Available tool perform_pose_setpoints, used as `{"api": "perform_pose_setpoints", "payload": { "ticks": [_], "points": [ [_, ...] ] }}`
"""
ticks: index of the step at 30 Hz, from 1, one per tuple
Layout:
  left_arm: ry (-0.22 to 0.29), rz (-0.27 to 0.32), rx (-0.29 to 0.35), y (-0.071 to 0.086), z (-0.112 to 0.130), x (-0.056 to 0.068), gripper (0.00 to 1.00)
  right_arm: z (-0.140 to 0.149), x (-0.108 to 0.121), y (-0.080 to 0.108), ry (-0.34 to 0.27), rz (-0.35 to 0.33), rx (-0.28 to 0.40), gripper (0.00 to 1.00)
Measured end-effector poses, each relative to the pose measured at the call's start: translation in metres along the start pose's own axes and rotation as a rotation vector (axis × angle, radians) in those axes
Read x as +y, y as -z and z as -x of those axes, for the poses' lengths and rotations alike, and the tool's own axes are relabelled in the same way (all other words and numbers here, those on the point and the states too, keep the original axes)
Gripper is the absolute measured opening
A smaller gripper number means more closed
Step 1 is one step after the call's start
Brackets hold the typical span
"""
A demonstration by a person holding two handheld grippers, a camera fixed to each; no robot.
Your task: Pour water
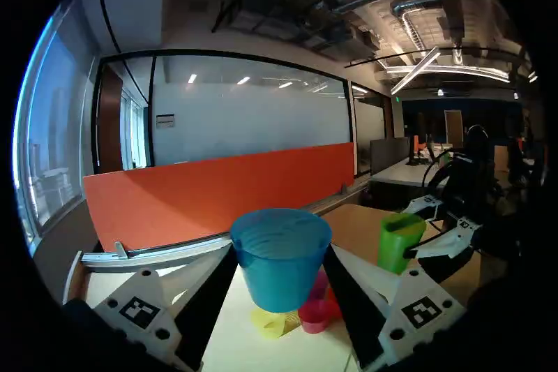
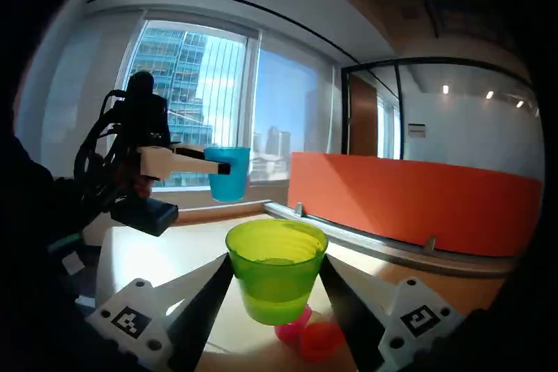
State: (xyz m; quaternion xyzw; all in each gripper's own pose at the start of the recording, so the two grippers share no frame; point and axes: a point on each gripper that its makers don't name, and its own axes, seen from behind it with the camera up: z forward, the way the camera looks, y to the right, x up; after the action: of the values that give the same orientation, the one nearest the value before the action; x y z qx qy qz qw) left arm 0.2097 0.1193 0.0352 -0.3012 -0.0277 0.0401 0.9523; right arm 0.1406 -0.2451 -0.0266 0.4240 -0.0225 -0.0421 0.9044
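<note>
- My left gripper is clamped on the blue cup, which sits upright between both fingers.
- My right gripper pinches the green cup, with water low inside. It is beside the blue cup, not touching.
- Next I'd bring the green rim over the blue cup's mouth, then tilt slowly.

Open air separates blue cup from green cup; small cups crowd the table beneath; orange partition apparently closes the back.

Translucent ribbed plastic (slight sheen): blue cup, green cup. Matt white plastic: fingers.
</note>
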Motion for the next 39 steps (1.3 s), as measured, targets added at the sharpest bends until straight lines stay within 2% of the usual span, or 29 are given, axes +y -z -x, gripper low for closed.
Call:
{"api": "perform_pose_setpoints", "payload": {
  "ticks": [11, 21, 30, 39],
  "points": [
    [-0.006, -0.005, -0.018, 0.006, 0.015, -0.004, 0.84, -0.001, 0.025, 0.022, 0.0, 0.055, 0.0, 0.87],
    [-0.016, -0.005, -0.049, 0.006, 0.032, -0.005, 0.84, 0.006, 0.033, 0.028, -0.006, 0.073, -0.016, 0.87],
    [-0.032, 0.008, -0.105, 0.004, 0.057, -0.002, 0.84, 0.02, 0.036, 0.031, -0.013, 0.071, -0.048, 0.88],
    [-0.046, 0.028, -0.188, -0.003, 0.093, 0.003, 0.84, 0.042, 0.04, 0.033, -0.023, 0.059, -0.102, 0.87]
  ]
}}
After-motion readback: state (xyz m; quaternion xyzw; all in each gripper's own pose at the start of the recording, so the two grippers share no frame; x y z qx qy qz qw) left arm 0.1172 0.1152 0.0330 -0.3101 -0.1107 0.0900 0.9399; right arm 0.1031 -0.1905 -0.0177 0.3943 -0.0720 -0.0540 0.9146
